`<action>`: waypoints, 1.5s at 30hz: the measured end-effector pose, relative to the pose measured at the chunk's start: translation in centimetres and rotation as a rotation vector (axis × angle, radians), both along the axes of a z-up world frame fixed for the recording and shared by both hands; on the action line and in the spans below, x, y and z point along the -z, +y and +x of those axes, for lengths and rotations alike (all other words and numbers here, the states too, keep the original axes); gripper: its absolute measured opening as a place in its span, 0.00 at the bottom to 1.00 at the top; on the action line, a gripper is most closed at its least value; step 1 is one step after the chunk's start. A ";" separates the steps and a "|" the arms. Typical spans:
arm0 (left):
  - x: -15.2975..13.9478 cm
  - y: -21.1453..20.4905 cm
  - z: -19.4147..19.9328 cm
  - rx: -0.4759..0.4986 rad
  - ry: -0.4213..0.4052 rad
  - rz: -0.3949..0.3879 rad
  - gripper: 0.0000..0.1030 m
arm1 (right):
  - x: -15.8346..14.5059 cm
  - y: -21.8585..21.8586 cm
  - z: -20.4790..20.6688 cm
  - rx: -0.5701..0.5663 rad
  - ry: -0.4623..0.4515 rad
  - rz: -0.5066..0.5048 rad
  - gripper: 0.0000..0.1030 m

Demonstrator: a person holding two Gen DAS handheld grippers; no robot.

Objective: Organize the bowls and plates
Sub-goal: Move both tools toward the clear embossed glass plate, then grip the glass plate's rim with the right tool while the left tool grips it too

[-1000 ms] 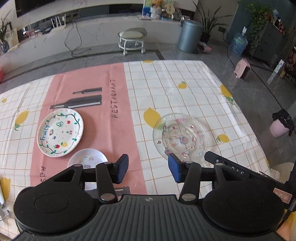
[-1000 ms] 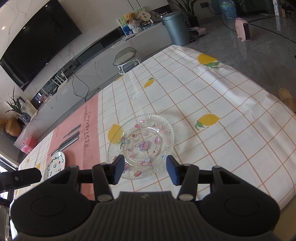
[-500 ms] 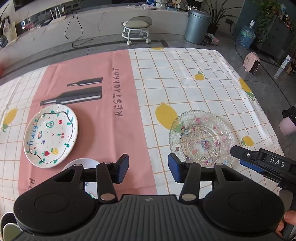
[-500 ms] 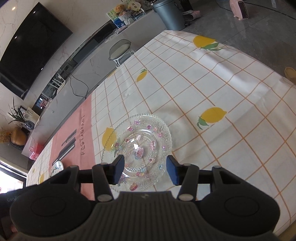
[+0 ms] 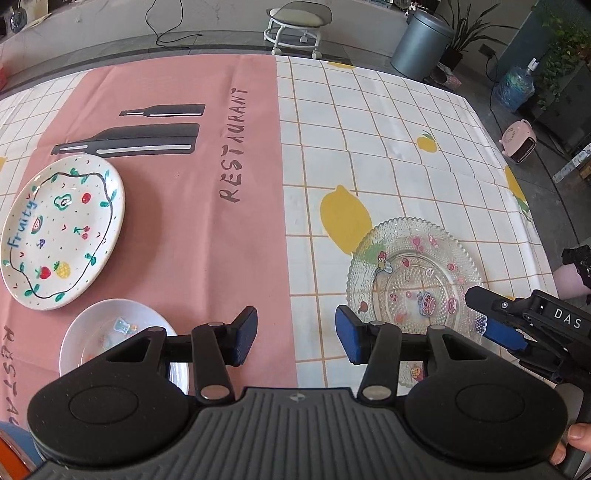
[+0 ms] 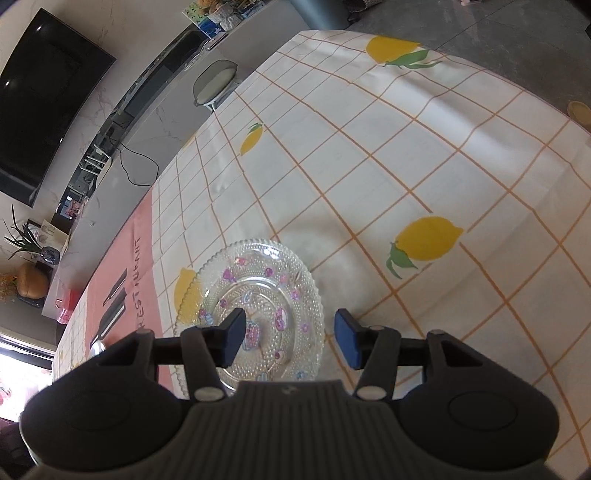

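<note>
A clear glass plate (image 5: 413, 284) with small coloured stickers lies on the lemon-print tablecloth (image 5: 388, 155). My right gripper (image 6: 290, 336) hovers low at its near right rim, jaws opening. Its left finger (image 6: 232, 334) is over the plate's middle and its right finger (image 6: 345, 343) is outside the rim; the pads do not press on the glass plate (image 6: 258, 295). The right gripper (image 5: 489, 317) also shows in the left wrist view. My left gripper (image 5: 295, 328) stands open and empty over the pink runner. A white fruit-painted plate (image 5: 62, 229) and a small white bowl (image 5: 110, 328) lie to its left.
The pink runner (image 5: 184, 184) carries printed knife shapes and the word RESTAURANT. A stool (image 5: 299, 22), a grey bin (image 5: 421, 44), a water bottle (image 5: 517, 86) and a pink heater (image 5: 521, 142) stand on the floor beyond the table. A thumb (image 5: 578, 434) shows at the lower right.
Both grippers have come down closer to the table. The right gripper has moved in over the glass plate's near rim, and its jaws stand slightly wider.
</note>
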State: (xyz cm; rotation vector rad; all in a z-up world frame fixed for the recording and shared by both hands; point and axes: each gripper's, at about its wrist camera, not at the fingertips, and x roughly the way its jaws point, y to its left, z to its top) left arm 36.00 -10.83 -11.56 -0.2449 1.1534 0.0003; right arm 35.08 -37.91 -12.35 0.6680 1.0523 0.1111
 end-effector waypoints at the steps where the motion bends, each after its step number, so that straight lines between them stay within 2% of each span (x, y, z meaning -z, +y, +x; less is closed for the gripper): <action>1: 0.1 -0.1 0.2 0.004 -0.001 -0.002 0.55 | 0.0 -0.1 0.2 -0.001 0.000 0.006 0.52; 12: 1.6 -0.4 1.3 -0.001 -0.008 -0.058 0.55 | 0.1 0.3 1.2 -0.042 -0.017 0.010 0.59; 23: 2.2 -0.2 2.2 -0.027 -0.017 -0.104 0.55 | 0.2 0.0 1.5 -0.057 -0.020 0.039 0.60; 26: 2.3 -0.3 2.2 -0.041 -0.026 -0.119 0.53 | 0.2 0.0 1.4 -0.059 -0.023 0.038 0.59; 31: 2.3 -0.8 2.0 -0.031 -0.049 -0.113 0.51 | 0.1 0.3 1.1 -0.075 -0.021 -0.016 0.45; 36: 2.4 -1.1 2.1 -0.037 -0.056 -0.128 0.50 | 0.2 0.2 0.8 -0.081 -0.014 -0.012 0.44; 42: 2.4 -2.0 2.1 0.000 -0.085 -0.089 0.43 | 0.2 0.1 0.6 -0.076 -0.020 -0.007 0.43; 45: 2.5 -2.1 1.9 0.007 -0.091 -0.105 0.36 | 0.3 0.1 0.6 -0.077 -0.017 -0.003 0.42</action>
